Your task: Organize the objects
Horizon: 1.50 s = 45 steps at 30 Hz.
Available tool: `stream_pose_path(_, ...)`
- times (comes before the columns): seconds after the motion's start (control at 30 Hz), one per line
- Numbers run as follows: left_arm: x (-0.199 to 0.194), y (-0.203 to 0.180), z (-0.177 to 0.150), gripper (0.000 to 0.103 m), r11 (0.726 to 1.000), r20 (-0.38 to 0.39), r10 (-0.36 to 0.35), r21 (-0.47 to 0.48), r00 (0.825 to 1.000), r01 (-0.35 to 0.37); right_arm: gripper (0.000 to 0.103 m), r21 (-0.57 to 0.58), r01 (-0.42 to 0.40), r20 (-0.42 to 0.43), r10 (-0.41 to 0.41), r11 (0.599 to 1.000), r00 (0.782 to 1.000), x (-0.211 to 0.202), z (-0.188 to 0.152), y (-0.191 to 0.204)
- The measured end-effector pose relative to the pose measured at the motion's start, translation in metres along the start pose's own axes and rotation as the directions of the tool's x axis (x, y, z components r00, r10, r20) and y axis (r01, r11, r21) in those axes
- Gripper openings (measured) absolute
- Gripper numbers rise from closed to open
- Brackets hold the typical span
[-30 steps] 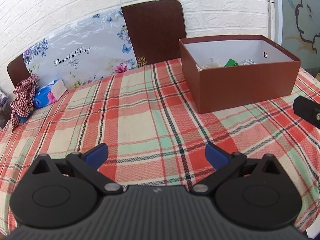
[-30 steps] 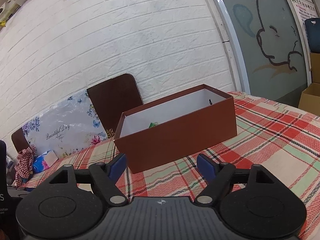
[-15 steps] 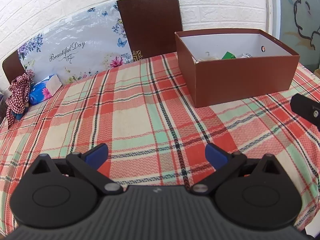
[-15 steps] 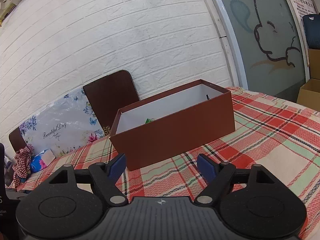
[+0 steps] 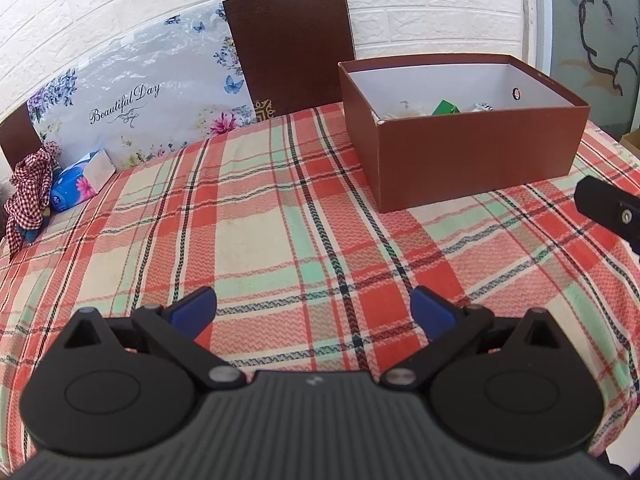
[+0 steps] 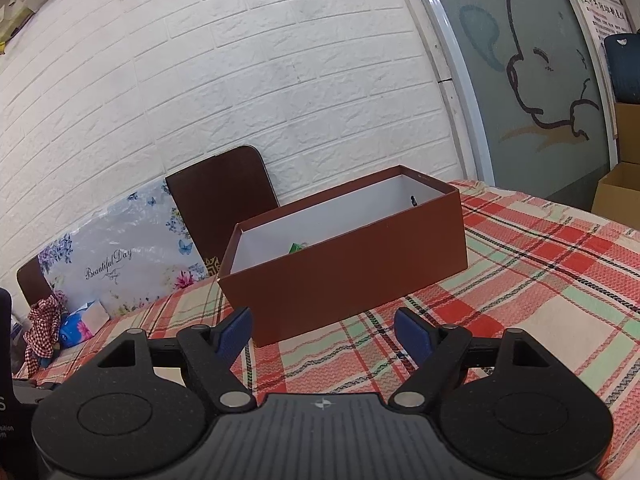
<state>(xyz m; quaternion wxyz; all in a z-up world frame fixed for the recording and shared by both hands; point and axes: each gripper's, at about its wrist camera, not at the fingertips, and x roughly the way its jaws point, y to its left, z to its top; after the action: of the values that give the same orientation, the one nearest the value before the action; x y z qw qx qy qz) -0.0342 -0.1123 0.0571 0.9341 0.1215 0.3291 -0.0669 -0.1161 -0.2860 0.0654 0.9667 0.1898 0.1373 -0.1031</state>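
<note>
Left wrist view: left gripper [image 5: 314, 306] jaws spread wide and empty over bare plaid tablecloth [image 5: 260, 232]; brown box [image 5: 472, 160] sits far-right of it, a green carton [image 5: 445, 107] inside, and the view has tilted down slightly since a second ago. Right wrist view: right gripper [image 6: 323, 330] unchanged, wide and empty, just short of the box's near wall; nothing loose left near the box, so sorting looks about done.

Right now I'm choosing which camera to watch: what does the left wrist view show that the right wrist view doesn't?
Only the left wrist view: the left gripper, open and empty, and more of the box's contents beside the green item.

Only the right wrist view: the right gripper, open and empty, and cardboard boxes past the table.

Both: the brown box, plaid tablecloth, tissue pack and checkered cloth.
</note>
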Motion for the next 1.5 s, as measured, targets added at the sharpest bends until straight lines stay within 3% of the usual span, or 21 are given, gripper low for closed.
stream_pose_path(1.5,0.0033,-0.0027,-0.0037,0.103,1.0,-0.03,-0.005,-0.002,1.0,0.005,0.08,0.01,0.012,-0.017,-0.012,1.0,1.0,0.0029,-0.0048,-0.0058)
